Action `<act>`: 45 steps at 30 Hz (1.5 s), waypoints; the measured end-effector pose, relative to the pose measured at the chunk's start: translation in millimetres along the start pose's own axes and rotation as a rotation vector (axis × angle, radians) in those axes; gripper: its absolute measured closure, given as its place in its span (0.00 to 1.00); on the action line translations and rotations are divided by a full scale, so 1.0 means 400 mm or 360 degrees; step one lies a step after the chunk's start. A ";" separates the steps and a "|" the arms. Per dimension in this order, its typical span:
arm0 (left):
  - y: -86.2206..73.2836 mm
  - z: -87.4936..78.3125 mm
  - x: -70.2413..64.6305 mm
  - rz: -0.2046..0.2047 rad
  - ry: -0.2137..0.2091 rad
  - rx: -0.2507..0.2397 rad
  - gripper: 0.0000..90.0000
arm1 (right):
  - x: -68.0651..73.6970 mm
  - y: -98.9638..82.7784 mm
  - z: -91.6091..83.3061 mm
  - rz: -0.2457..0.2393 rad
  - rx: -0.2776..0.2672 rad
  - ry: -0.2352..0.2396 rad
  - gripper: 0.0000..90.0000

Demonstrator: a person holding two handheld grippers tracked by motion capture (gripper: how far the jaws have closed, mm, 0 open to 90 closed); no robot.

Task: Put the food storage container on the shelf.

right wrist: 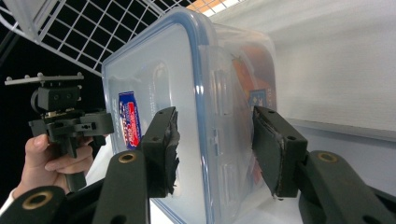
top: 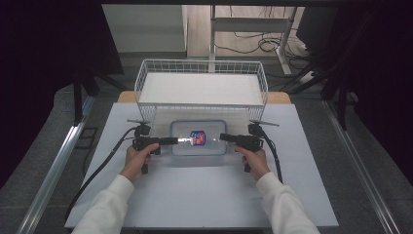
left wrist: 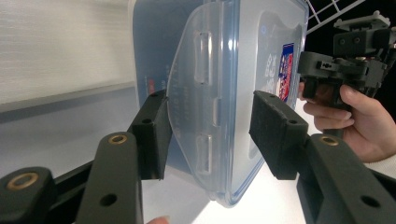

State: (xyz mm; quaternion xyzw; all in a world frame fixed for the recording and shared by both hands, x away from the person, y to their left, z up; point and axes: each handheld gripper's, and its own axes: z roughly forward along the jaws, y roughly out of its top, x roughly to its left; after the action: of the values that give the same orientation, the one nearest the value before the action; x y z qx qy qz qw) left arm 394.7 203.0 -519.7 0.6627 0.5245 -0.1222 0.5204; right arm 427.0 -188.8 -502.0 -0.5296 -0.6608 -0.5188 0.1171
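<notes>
One clear plastic container (top: 198, 138) with rounded corners, a blue-rimmed lid and a red-and-blue label lies flat on the pale matte table (top: 195, 195), just in front of a white wire basket (top: 202, 83). Its ends carry moulded latch flaps, translucent and ribbed. Two grippers flank it. The left gripper (left wrist: 212, 133) has its black foam-faced pads on either side of one latch flap; its pad on the left of the left gripper view seems to touch the flap, the other stands clear, so the jaws are parted rather than clamped. The right gripper (right wrist: 215, 149) straddles the opposite end the same way, one worn, ragged pad against the lid face and the other beside the wall; whether they press is hard to judge, yet a gap shows. The room around is dark, with a grey floor, a metal rail (top: 63, 156) at each side, and cables beyond.
</notes>
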 end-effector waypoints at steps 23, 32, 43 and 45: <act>0.003 0.009 0.004 -0.0082 0.0038 -0.0093 0.35 | 0.013 -0.004 0.009 0.0017 -0.0100 -0.0124 0.47; -0.035 -0.054 -0.037 0.0033 0.0083 -0.0119 0.30 | 0.063 -0.044 -0.033 -0.0262 -0.0126 -0.0323 0.38; -0.155 -0.140 -0.132 0.0510 0.0287 -0.0028 0.28 | 0.155 -0.159 -0.088 -0.0885 0.0040 -0.0406 0.50; -0.173 -0.151 -0.146 0.0542 0.0279 -0.0029 0.28 | 0.168 -0.178 -0.080 -0.0988 0.0095 -0.0402 0.58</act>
State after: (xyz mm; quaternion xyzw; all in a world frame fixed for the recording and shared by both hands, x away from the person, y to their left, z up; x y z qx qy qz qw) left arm 290.0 212.9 -491.1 0.7452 0.4493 0.0304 0.4918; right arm 328.3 -168.6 -480.6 -0.3595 -0.8147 -0.4405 -0.1139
